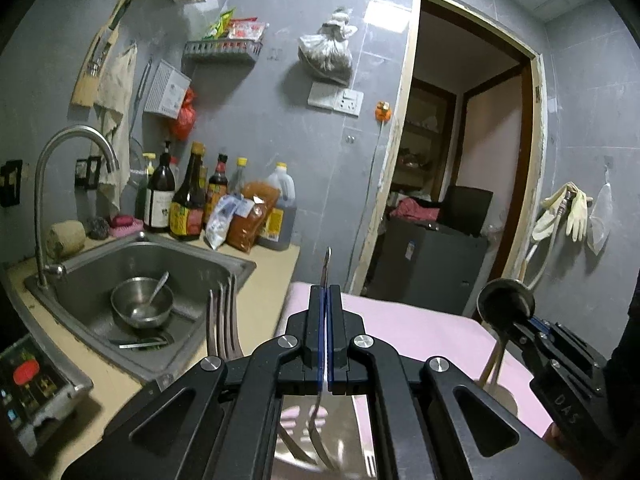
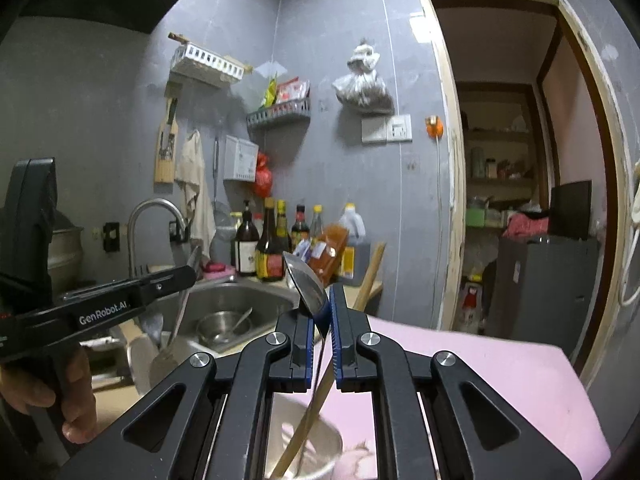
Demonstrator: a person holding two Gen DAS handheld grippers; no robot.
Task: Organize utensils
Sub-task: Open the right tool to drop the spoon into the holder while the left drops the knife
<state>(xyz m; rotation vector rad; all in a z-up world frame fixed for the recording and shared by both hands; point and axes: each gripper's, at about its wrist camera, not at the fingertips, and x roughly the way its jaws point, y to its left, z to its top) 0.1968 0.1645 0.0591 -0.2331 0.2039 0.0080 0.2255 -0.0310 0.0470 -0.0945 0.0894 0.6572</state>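
Your left gripper [image 1: 325,320] clamps a fork [image 1: 326,276]; your right gripper [image 2: 322,332] loosely pinches a spoon [image 2: 306,286], both upright, metal cup [image 2: 304,452] directly below.

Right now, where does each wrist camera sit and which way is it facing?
Left wrist: on the left claw, shut on a thin metal utensil handle, facing the grey wall; right claw shows beside it.
Right wrist: on the right claw, gripping a steel spoon; left claw and a hand show.
Shared: steel sink, pink mat, doorway.
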